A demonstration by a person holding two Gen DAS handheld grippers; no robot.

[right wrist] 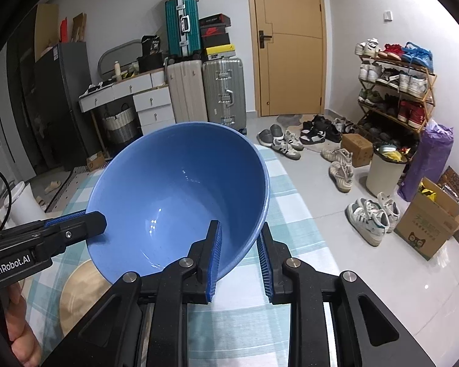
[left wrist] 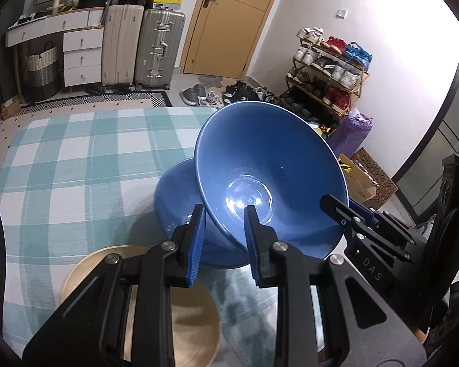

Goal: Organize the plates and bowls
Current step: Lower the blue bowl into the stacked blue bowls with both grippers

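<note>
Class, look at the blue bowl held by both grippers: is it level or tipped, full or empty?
Tipped and empty. The held blue bowl leans with its opening facing the cameras, its bare glossy inside showing, clamped at the rim by the left gripper and right gripper.

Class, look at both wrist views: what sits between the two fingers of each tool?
The rim of the raised blue bowl. The left tool pinches its near wall in the left wrist view; the right tool grips the opposite rim in the right wrist view.

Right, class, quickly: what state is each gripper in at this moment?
Left gripper: closed on the rim of the tilted blue bowl.
Right gripper: closed on the same bowl's rim, opposite side.
</note>
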